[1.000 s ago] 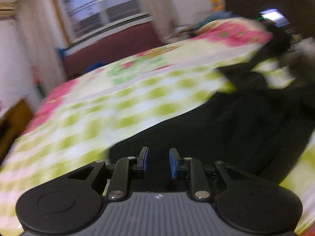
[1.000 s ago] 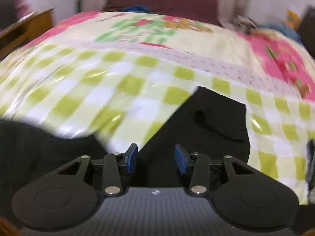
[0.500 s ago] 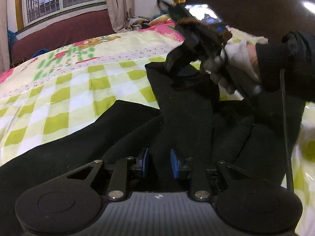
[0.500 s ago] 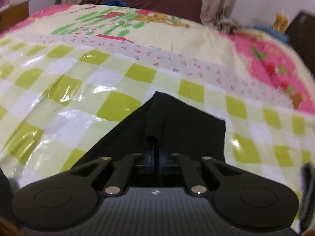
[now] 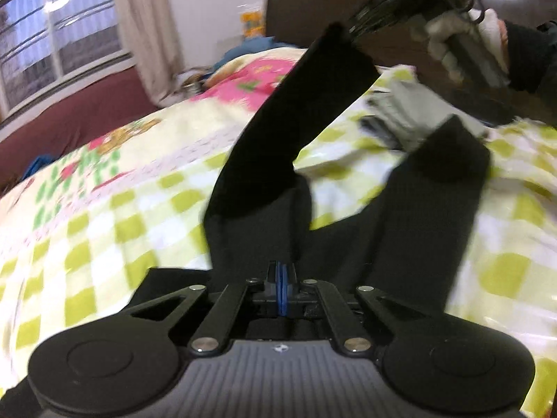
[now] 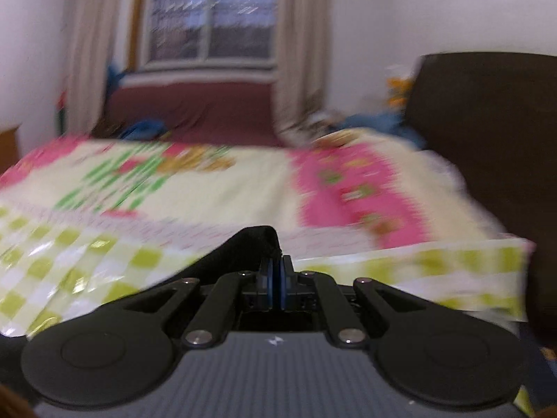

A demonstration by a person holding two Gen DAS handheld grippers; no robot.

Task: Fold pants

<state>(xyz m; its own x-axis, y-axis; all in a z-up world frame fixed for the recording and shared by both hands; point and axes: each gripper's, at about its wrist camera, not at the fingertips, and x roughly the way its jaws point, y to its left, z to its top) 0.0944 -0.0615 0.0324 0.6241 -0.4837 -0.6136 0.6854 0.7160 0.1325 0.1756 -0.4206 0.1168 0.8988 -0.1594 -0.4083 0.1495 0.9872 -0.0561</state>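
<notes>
Pinching black fabric between its blue pads, the left gripper (image 5: 282,291) has its jaws pressed together on the black pants (image 5: 264,160), near where the two legs divide. From there one leg rises steeply up and to the right, lifted clear of the bed, its end held high by the right gripper (image 5: 379,3), which shows in the left wrist view in front of the dark headboard (image 5: 435,35) and is carried by a hand in a pale glove (image 5: 452,35). The other leg lies out to the right across the bed cover (image 5: 104,216), a glossy sheet checked in yellow-green and white with a pink floral band farther back. Just beyond that leg's end sits a grey, blurred folded item (image 5: 400,118) that cannot be identified. In the right wrist view the right gripper (image 6: 277,287) also has its jaws pressed together, a fold of the pants (image 6: 250,244) caught between the pads and draping off to the left. Behind the bed stand a maroon sofa (image 6: 195,111), a curtained window (image 6: 212,17) and white walls.
</notes>
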